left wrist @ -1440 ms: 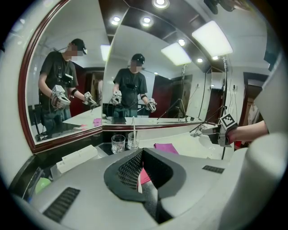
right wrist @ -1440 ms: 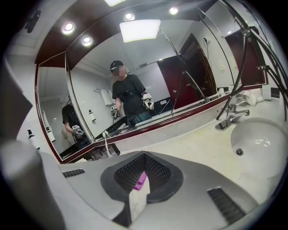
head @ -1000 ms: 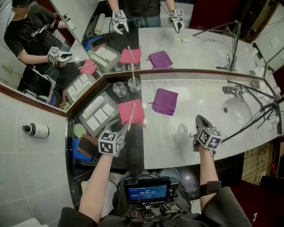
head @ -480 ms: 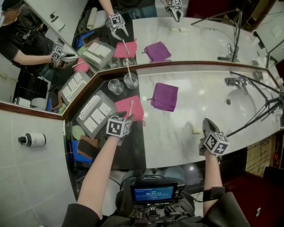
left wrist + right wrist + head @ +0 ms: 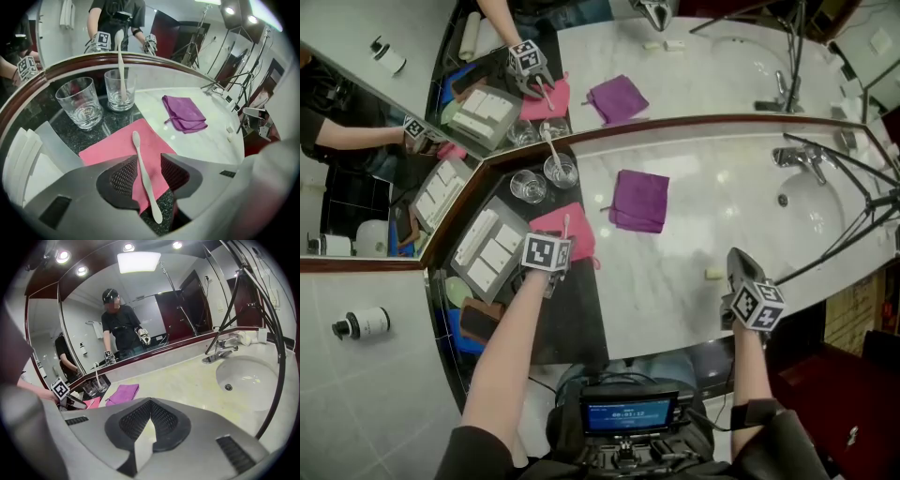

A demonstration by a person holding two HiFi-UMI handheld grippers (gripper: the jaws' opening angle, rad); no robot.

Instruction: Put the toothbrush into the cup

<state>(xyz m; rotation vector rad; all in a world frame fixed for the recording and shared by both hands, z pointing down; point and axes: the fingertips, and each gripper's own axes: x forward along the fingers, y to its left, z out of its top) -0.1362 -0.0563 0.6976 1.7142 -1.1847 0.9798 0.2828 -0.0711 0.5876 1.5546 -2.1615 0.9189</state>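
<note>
Grasp in hand: left tool (image 5: pixel 149 174), jaws apart and just closing, straddling white toothbrush (image 5: pixel 139 157) on pink cloth (image 5: pixel 110 149) near desk's (image 5: pixel 684 258) left end. Next: pinch, lift, carry to empty glass cup (image 5: pixel 80 101). Right tool (image 5: pixel 149 420) closed, empty.

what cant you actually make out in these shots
- Head view: the toothbrush handle end is hidden under the left gripper. Its jaws have just been closing, with the toothbrush between them and the pads not on it.
- Head view: the small white thing on the counter is too small to name.
- Right gripper view: the shut right gripper covers the counter beneath it.
</note>
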